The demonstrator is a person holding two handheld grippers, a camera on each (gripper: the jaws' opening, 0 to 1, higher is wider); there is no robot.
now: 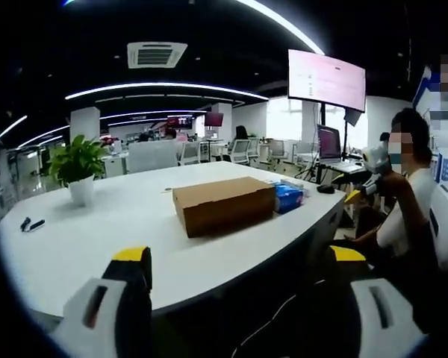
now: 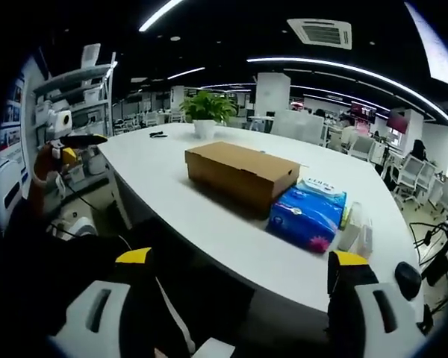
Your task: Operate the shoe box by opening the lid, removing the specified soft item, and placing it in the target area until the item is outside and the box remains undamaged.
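One brown cardboard shoe box point(image 1: 224, 205) lies flat on your white table point(image 1: 97, 239), lid closed, rectangular, matte. In the right gripper view, the same shoe box point(image 2: 241, 174) sits near the table's middle, with one blue soft tissue pack point(image 2: 308, 214) just beside its near end; in the left gripper view that pack point(image 1: 288, 198) shows at the box's far end. One potted plant point(image 1: 78, 168) in a white pot stands well apart from the box. The left gripper view adds a seated person point(image 1: 407, 201) and one pink wall screen point(image 1: 326, 79). Your left gripper point(image 1: 239, 257) and right gripper point(image 2: 239, 261) both stand wide apart, holding nothing, yellow-tipped, short of the table edge.
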